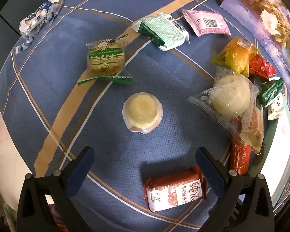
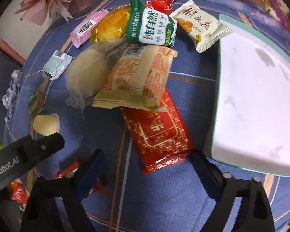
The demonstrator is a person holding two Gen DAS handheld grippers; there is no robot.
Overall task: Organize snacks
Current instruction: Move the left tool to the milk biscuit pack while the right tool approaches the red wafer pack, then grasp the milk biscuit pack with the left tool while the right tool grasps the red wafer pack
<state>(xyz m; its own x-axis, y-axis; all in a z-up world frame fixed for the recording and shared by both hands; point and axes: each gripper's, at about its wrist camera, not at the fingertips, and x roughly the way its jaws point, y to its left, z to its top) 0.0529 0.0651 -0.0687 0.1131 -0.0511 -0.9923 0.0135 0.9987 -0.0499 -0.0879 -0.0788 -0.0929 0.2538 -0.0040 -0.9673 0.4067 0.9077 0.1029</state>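
Snacks lie scattered on a blue patterned cloth (image 1: 110,154). My left gripper (image 1: 145,164) points down and is open. A pale jelly cup (image 1: 142,112) sits just beyond its fingertips, and a red-and-white biscuit pack (image 1: 174,188) lies between the fingers, nearer the right one. My right gripper (image 2: 147,164) is open too. The near end of a long red packet (image 2: 158,133) lies between its fingertips, and the pads stand clear of it. A cream-and-orange packet (image 2: 139,77) and a round pale bun in clear wrap (image 2: 87,73) rest on the red packet's far end.
A white tray with a green rim (image 2: 257,96) stands right of the red packet. Green (image 2: 152,25), cream (image 2: 201,27), yellow (image 2: 110,27) and pink (image 2: 87,29) packs lie behind. The left gripper's black body (image 2: 29,150) crosses the right view's lower left. A green-striped cake pack (image 1: 104,60) lies further out.
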